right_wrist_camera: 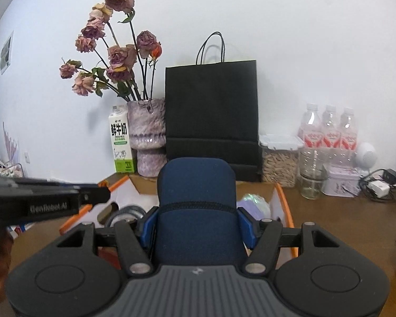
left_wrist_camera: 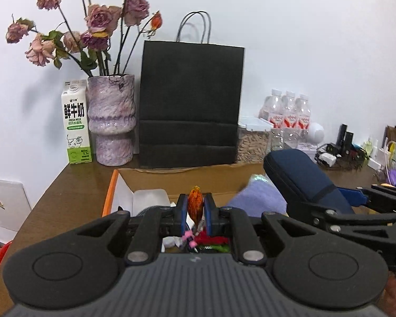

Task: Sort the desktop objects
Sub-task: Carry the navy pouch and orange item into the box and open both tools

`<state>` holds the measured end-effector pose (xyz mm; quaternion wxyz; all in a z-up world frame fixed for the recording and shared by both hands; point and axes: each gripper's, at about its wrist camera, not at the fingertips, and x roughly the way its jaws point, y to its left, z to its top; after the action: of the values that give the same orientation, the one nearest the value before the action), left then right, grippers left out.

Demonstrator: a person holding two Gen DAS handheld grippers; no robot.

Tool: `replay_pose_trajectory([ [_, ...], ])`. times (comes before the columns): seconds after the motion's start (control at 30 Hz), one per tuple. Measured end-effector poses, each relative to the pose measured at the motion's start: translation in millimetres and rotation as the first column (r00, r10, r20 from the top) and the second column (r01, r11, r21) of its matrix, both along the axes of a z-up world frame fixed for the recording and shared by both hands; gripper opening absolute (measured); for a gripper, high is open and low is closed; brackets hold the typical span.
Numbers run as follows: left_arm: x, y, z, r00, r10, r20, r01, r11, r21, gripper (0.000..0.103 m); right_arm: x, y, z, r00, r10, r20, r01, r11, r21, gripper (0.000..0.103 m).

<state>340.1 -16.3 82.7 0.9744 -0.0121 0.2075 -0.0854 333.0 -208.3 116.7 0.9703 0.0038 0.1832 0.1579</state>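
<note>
navy case and foil candy both held above the open cardboard box

the navy zip case (right_wrist_camera: 196, 211), long axis running away from the camera, is clamped in the right gripper (right_wrist_camera: 196, 224) over the cardboard box (left_wrist_camera: 171, 177); to its left the left gripper (left_wrist_camera: 195, 211) is pinched tight on an orange foil candy (left_wrist_camera: 195, 204), probably a wrapped sweet. the box lies directly below both.
</note>
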Motion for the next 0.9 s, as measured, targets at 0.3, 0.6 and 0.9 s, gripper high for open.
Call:
replay_pose_trajectory([
  [0.3,48.9,24.9,-15.6,0.998,0.046,-0.049,-0.048,0.998,-0.032,0.014,63.1,14.5,-17.4,0.998,0.014,-0.059,-0.013,1.0,0.024,0.06],
  [0.6,75.6,26.8,-37.6,0.995,0.019,-0.101,-0.018,1.0,0.012,0.014,95.6,10.8,-37.6,0.99,0.034,-0.135,-0.033,0.999,0.009,0.06],
  [0.9,70.5,17.5,-45.4,0.997,0.043,-0.06,-0.036,0.992,0.12,0.09,99.4,2.4,-42.1,0.988,0.007,-0.155,-0.007,1.0,0.006,0.097],
])
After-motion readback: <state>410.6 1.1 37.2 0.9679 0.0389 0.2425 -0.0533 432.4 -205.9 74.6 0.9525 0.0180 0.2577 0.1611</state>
